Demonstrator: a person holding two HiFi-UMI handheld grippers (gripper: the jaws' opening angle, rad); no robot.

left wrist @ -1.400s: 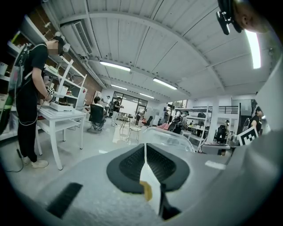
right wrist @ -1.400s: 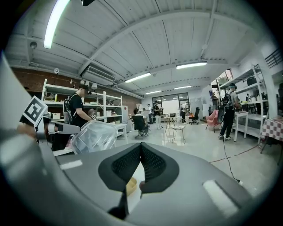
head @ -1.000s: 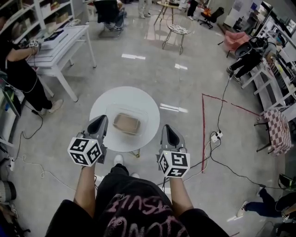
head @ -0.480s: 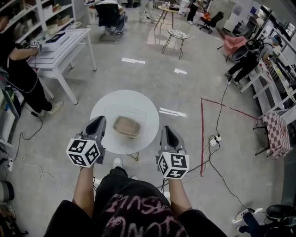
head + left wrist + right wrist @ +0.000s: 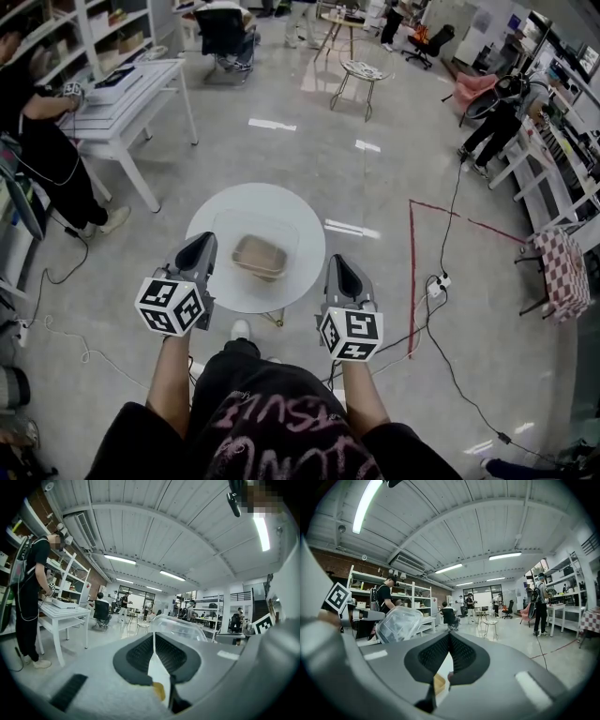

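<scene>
A round white table (image 5: 214,220) stands in front of the person, and a clear plastic container (image 5: 258,253) with a brown inside sits on it. My left gripper (image 5: 204,241) hovers at the table's near left edge, jaws shut with nothing between them. My right gripper (image 5: 336,260) hangs just off the table's near right edge, also shut and empty. The container's clear dome (image 5: 180,624) rises beyond the shut left gripper (image 5: 153,633) in the left gripper view. In the right gripper view the container (image 5: 397,623) shows left of the right gripper (image 5: 449,633).
A white desk (image 5: 122,89) with a person (image 5: 37,141) working at it stands far left. A red tape line (image 5: 411,272), cables and a power strip (image 5: 436,279) lie on the floor to the right. A small stool (image 5: 361,67) and other people are farther off.
Both grippers keep their places beside the table and stay shut. The head view shifts slightly, and people in the background move.
</scene>
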